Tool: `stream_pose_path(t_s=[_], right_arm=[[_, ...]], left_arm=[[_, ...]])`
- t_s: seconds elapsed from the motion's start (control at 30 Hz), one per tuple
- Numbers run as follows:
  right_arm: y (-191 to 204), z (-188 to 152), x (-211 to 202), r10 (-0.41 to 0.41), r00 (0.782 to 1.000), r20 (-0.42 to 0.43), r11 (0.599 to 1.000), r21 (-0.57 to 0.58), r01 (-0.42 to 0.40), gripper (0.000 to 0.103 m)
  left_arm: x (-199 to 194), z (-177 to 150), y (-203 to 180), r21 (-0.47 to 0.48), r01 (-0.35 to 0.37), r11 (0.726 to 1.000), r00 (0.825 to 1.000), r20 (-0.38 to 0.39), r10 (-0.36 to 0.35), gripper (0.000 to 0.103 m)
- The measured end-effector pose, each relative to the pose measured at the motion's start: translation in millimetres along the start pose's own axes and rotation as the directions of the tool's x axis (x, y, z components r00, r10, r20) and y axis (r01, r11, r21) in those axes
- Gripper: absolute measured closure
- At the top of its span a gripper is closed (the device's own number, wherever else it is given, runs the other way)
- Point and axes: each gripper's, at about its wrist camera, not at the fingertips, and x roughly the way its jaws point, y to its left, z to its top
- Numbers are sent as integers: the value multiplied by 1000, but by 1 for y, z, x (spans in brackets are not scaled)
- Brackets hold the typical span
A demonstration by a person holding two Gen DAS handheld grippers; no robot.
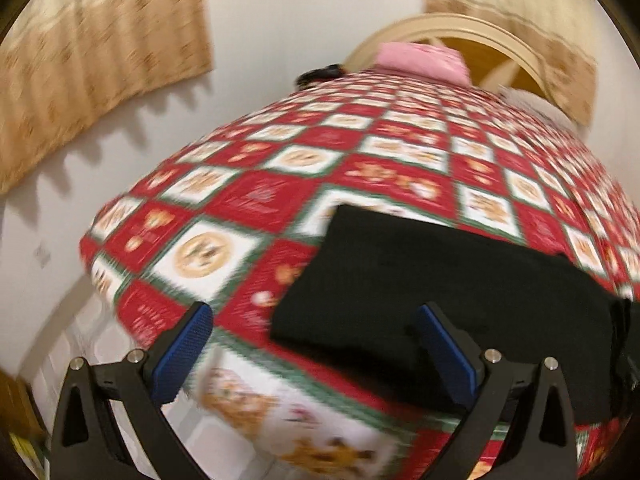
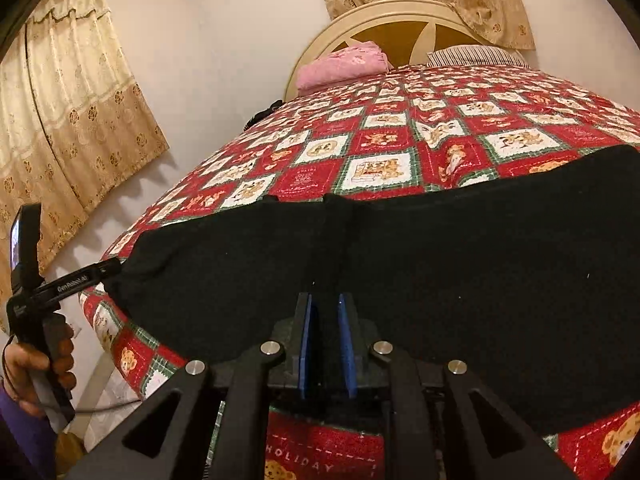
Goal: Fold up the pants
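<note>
left jaws wide by pants [image 1: 440, 280] edge, right nearly closed.

**Black tongs with blue pads, a purple sleeve**

Both tongs are matte black frames with triangular cut-outs and round silver screws at the joints. The left tongs [image 1: 316, 350] carry textured blue pads [image 1: 182, 356]; the right tongs [image 2: 326, 346] have slim blue pads too. The left unit's arm bears white lettering, a small screen and a trailing cable. The person wears a purple sleeve [image 2: 22, 428].
</note>
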Motion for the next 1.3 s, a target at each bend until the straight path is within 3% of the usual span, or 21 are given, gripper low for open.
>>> stream_pose_path(t_s=[0.1, 0.23, 0.37, 0.53, 0.6, 0.7, 0.97, 1.17, 1.23, 1.3], right_arm=[[-2, 0, 0, 3, 1000, 13, 1000, 13, -3, 88], [0, 0, 1, -5, 1000, 18, 1000, 2, 5, 88], [-1, -1, -2, -1, 1000, 18, 1000, 4, 1, 88], [-2, -1, -3, 4, 1000, 15, 1000, 8, -4, 88], [-2, -1, -2, 4, 1000, 15, 1000, 9, -4, 88], [-2, -1, -2, 5, 1000, 15, 1000, 10, -5, 88], [-3, -1, -3, 12, 1000, 14, 1000, 18, -12, 88], [-4, 5, -6, 19, 1000, -9, 1000, 12, -19, 88], [-10, 11, -16, 42, 999, 18, 998, 37, -43, 88], [-18, 18, -30, 9, 998, 64, 999, 51, -12, 88]], left_arm=[[3, 0, 20, -78, 3, 997, 1000, -14, -4, 0], [-1, -1, 24, -96, 9, 995, 1000, 15, -8, 0], [11, -3, 18, -107, 83, 991, 997, 13, -82, 0], [35, -11, 23, -225, 123, 966, 986, -79, -144, 0], [33, -14, 19, -214, 103, 972, 991, -67, -119, 7], [28, -14, 9, -154, 142, 978, 986, -61, -153, 38], [28, -7, -2, -158, 183, 970, 980, -54, -194, 72], [-2, 6, -31, -24, 144, 989, 988, 53, -142, 76], [-20, 13, -45, 35, 159, 987, 980, 115, -162, 76], [-38, 18, -60, 92, 188, 978, 965, 168, -201, 76]])
